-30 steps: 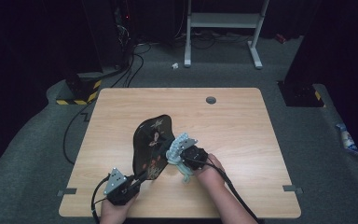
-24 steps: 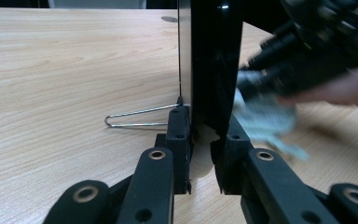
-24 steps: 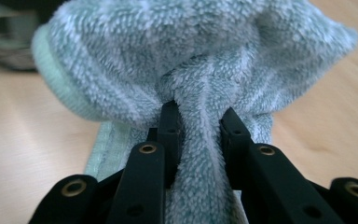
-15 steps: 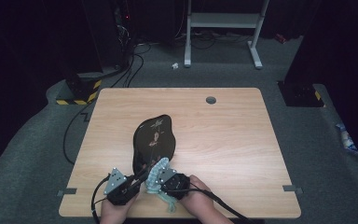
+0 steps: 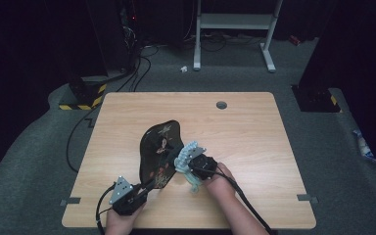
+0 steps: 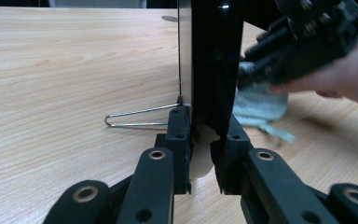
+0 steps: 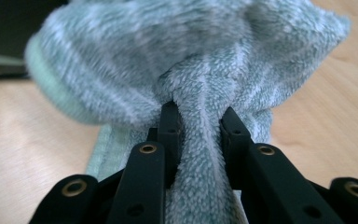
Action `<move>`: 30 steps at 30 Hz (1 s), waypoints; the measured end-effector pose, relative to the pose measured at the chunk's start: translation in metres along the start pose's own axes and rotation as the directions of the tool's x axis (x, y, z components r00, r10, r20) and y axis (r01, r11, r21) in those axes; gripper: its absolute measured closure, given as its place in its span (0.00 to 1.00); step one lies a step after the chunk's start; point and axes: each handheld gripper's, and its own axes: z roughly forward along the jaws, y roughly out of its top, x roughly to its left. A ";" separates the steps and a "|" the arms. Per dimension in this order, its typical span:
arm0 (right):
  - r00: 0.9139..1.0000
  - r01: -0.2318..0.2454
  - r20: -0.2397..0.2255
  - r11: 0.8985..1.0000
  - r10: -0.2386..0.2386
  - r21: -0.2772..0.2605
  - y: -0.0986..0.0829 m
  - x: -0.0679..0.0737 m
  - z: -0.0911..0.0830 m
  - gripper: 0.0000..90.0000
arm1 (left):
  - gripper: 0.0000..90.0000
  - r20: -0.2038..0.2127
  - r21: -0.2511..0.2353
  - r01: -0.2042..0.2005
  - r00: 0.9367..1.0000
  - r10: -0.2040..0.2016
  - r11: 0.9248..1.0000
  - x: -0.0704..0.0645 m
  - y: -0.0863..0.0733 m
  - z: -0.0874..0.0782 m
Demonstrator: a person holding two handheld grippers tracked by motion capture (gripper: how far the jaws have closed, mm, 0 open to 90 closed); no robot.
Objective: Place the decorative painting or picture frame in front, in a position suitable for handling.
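Since half a second ago the right gripper (image 5: 188, 161) has moved away from the table's near edge and now sits against the right side of the black plate (image 5: 159, 152), where it also was a second ago. Its jaws are clamped on a bunched pale blue-green cloth (image 7: 186, 70), and in the high view the cloth (image 5: 186, 155) touches the plate's right edge. The left gripper (image 5: 142, 188) has stayed near the near edge of the table (image 5: 254, 142), left of centre, its jaws closed on the plate's lower rim. In the left gripper view the plate (image 6: 209, 60) stands on edge, rising straight up from between the jaws, with a thin wire stand (image 6: 135, 119) lying on the wood just to its left and the right gripper (image 6: 307, 37) pressing the cloth (image 6: 258, 105) against its other face.
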 end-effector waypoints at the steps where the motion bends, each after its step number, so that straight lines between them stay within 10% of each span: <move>1: 1.000 0.008 -0.012 1.000 -0.008 -0.011 -0.002 0.006 -0.002 0.83 | 0.87 0.000 -0.001 0.001 1.000 -0.001 1.000 0.000 0.000 0.000; 10: 0.973 0.174 -0.137 0.980 -0.186 -0.095 -0.007 0.087 -0.025 0.83 | 0.87 -0.006 -0.003 0.004 1.000 -0.004 1.000 -0.002 0.000 0.000; 14: 0.977 0.154 -0.134 0.984 -0.165 -0.088 -0.006 0.077 -0.025 0.83 | 0.87 -0.005 -0.002 0.004 1.000 -0.004 1.000 -0.002 0.000 0.000; 24: 0.999 -0.035 0.013 0.999 0.036 -0.011 0.001 -0.012 -0.003 0.83 | 0.87 -0.001 -0.001 0.001 1.000 -0.001 1.000 -0.001 0.000 0.000; 30: 0.997 0.060 -0.038 0.998 -0.061 -0.029 -0.001 0.022 -0.010 0.83 | 0.87 -0.002 -0.002 0.003 1.000 -0.003 1.000 -0.001 0.000 0.000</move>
